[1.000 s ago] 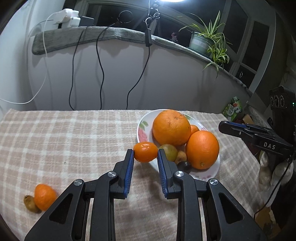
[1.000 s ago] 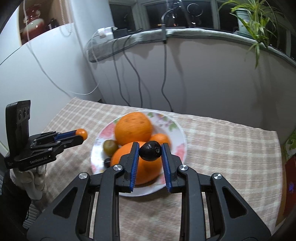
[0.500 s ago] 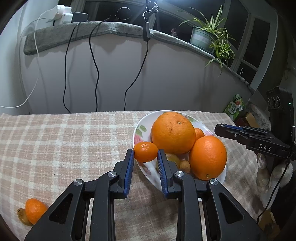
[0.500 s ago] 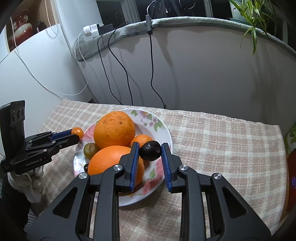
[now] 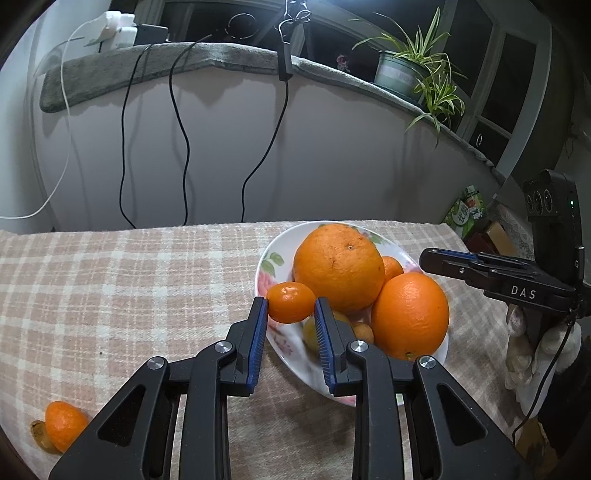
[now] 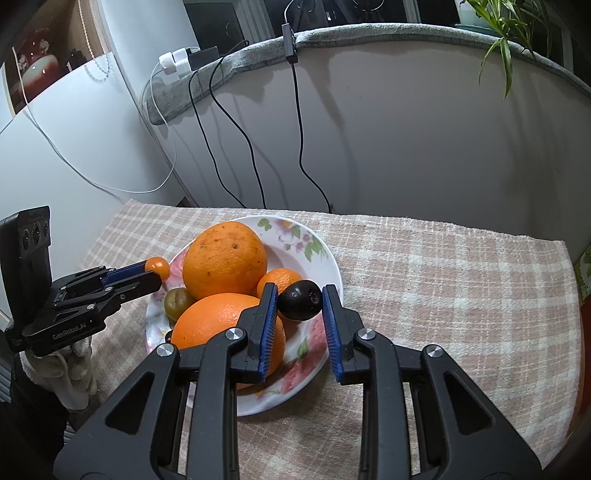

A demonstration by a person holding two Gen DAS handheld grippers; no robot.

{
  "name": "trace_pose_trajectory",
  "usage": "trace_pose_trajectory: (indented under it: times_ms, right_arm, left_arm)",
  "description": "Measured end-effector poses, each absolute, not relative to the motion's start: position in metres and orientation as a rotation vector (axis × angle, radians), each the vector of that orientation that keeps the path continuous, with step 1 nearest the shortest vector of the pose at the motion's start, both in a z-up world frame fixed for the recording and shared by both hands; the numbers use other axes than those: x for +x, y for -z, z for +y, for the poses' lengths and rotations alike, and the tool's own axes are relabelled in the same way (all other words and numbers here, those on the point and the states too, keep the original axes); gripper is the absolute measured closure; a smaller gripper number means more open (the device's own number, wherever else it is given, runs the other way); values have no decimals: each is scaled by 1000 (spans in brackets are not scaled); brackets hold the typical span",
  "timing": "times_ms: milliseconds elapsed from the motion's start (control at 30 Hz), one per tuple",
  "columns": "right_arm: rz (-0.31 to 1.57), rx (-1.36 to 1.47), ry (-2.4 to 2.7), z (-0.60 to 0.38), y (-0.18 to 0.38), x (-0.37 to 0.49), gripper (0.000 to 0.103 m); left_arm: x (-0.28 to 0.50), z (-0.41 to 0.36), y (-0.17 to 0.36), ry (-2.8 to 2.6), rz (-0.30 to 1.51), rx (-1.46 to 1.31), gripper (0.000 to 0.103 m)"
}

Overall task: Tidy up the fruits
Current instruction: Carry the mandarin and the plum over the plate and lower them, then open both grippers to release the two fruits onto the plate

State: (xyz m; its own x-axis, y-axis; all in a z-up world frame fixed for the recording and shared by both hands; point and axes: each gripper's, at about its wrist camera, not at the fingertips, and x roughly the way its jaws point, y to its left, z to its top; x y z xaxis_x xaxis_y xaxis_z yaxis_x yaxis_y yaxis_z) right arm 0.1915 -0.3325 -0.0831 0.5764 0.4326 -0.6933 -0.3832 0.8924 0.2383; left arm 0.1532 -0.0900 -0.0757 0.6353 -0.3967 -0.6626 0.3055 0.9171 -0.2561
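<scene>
A small tangerine (image 5: 291, 302) sits pinched between the blue pads of the left hand-held gripper (image 5: 290, 308), held over the near-left rim of the plate (image 5: 263, 266). The right hand-held gripper (image 6: 300, 301) is clamped on a dark plum (image 6: 299, 300), which hangs above the plate's right side, just in front of a small orange (image 6: 280, 277).

The plate – white with a flower print – carries two big oranges: one at the back (image 5: 338, 266) and one nearer the front (image 5: 410, 314). Tucked among them are the small orange, a greenish fruit (image 6: 177, 302) and, seen from the left wrist, a small yellow-brown fruit (image 5: 362, 331) low between the big ones. Another dark fruit (image 6: 168, 336) peeks out at the plate's edge beside the front orange.

The plate rests on a tabletop covered with a checked beige cloth (image 5: 129, 288). Well apart from the plate, at the cloth's near-left corner, lies another tangerine (image 5: 63, 424) touching a small brownish fruit (image 5: 38, 435).

In each wrist view the other gripper shows at the side, gripped by a gloved hand (image 5: 532, 354). Behind the tabletop stands a pale curved wall with black cables (image 5: 184, 140) hanging down it, topped by a grey ledge – on it a white charger (image 5: 114, 26) and a potted plant (image 5: 413, 70).
</scene>
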Motion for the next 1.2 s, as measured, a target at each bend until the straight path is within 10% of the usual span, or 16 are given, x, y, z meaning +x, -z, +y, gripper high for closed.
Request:
trace_pose_trajectory:
  times_ms: [200, 267, 567, 1200]
  right_arm:
    - [827, 65, -481, -332, 83, 191, 72]
    - [812, 65, -472, -332, 81, 189, 45]
    - [785, 64, -450, -333, 73, 185, 15]
    - [743, 57, -465, -320, 54, 161, 12]
  left_arm:
    - [153, -91, 75, 407, 786, -118, 77]
    - [152, -91, 75, 406, 782, -117, 63]
    - [148, -92, 73, 393, 779, -106, 36]
    - [123, -82, 53, 328, 724, -49, 29]
